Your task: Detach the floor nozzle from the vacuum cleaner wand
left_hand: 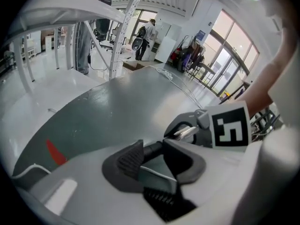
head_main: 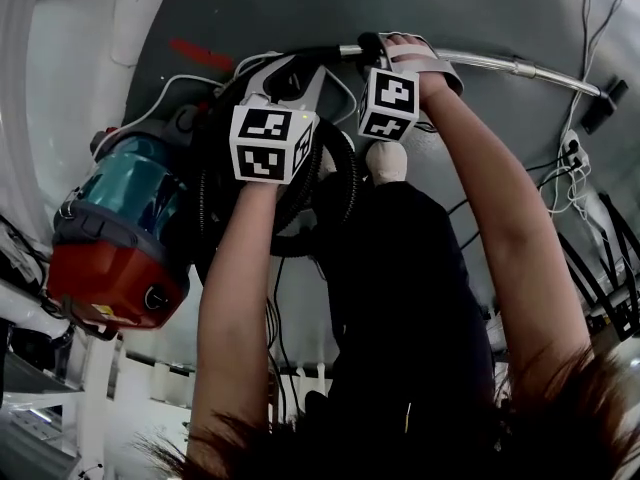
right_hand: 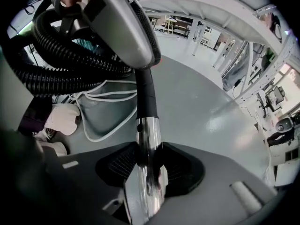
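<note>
With my left gripper point(left_hand: 152, 150) clamped on the black tube point(right_hand: 146, 95) and my right gripper point(right_hand: 149, 172) pinching the chrome wand point(head_main: 480, 60), I'm only bracing; next I'd reach rightward for the floor nozzle point(head_main: 607, 103), seemingly at the wand's far end.

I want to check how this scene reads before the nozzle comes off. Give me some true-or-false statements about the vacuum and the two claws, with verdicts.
1. The right claw is closed on the shiny metal wand. True.
2. The vacuum body is yellow. False: it is teal on top and red below.
3. The left claw holds nothing. False: a black tube sits between its jaws.
4. A black ribbed hose loops beside the grey handle. True.
</note>
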`<state>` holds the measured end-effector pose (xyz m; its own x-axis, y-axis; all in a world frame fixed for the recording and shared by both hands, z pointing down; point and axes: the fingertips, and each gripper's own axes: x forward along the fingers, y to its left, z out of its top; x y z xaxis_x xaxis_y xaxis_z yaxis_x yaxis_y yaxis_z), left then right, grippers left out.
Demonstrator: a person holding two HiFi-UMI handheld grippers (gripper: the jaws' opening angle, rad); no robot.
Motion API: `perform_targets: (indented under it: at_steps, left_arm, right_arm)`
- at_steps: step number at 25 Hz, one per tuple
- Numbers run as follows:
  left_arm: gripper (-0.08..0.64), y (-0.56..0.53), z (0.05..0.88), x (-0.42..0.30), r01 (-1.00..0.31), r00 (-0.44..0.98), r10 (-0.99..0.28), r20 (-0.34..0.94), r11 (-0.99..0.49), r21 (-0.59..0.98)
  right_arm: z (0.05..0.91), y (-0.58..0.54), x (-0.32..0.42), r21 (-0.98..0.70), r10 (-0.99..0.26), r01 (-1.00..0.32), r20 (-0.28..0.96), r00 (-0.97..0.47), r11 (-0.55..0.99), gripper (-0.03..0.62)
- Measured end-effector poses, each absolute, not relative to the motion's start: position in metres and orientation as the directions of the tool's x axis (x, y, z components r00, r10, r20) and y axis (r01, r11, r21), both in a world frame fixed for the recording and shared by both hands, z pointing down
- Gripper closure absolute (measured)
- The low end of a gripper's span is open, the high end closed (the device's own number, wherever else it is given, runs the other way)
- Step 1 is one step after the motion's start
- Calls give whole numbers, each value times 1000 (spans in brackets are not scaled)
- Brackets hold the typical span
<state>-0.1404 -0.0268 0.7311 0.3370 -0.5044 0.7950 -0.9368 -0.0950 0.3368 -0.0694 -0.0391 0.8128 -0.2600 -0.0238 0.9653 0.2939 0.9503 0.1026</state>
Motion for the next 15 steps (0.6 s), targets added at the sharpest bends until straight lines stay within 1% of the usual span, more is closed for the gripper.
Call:
perform_targets:
  at_steps: [5, 7, 11, 13, 15]
  left_arm:
    - [428, -43, 688, -147, -951, 288, -543, 789, -61, 304]
    - [440, -47, 668, -146, -956, 277, -548, 789, -73, 285]
    - [425, -53, 623, -127, -940, 338, -532, 776, -153, 305]
    - [423, -59, 592, -117, -919, 384, -541, 748, -144, 368]
    - [425, -64, 561, -110, -905, 402, -565, 721, -123, 408]
  right_arm:
    - [766, -53, -69, 120, -42, 271, 959, -279, 955, 420]
    - [745, -59, -68, 127, -50, 262, 958, -281, 957, 420]
    - [701, -74, -62, 146, -79, 238, 960, -270, 960, 423]
    - [679, -79, -58, 158, -95, 224, 959, -269, 962, 425]
    - [656, -82, -53, 173, -111, 208, 954, -279, 963, 426]
